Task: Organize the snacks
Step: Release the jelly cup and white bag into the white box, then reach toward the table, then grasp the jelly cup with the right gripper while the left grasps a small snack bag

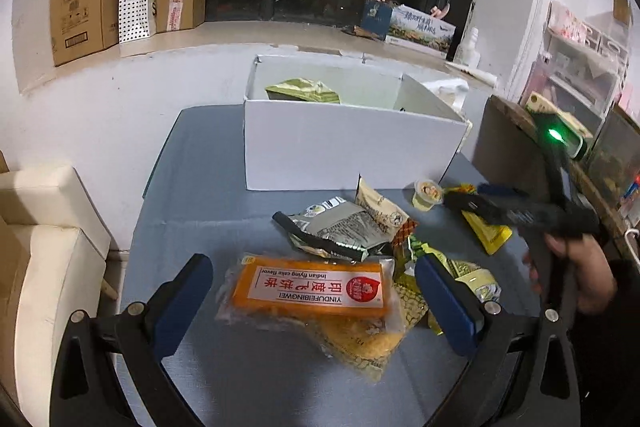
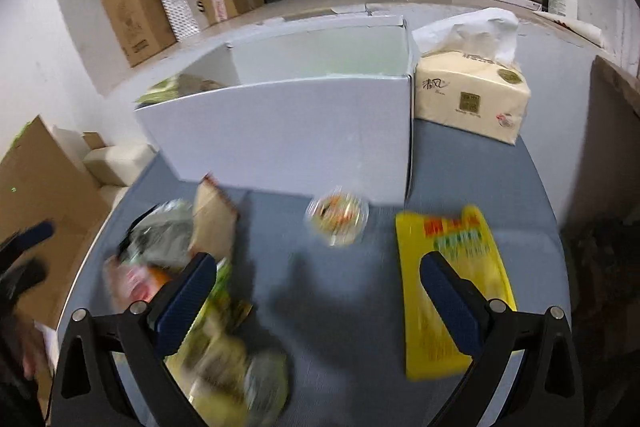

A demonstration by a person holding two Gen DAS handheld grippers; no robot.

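On the grey tabletop our left gripper hangs with its fingers spread wide around an orange packet, not touching it. Our right gripper, fingers also released, is over bare cloth between a blurred snack pile and a yellow bag. Beyond, the white box half hides a green packet.

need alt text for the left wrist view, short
The open left hand-held gripper hovers over an orange snack packet topping a pile of snack bags on a blue-grey table. Behind stands a white box holding a green packet; at right, the right hand-held gripper reaches near a small cup and a yellow bag.
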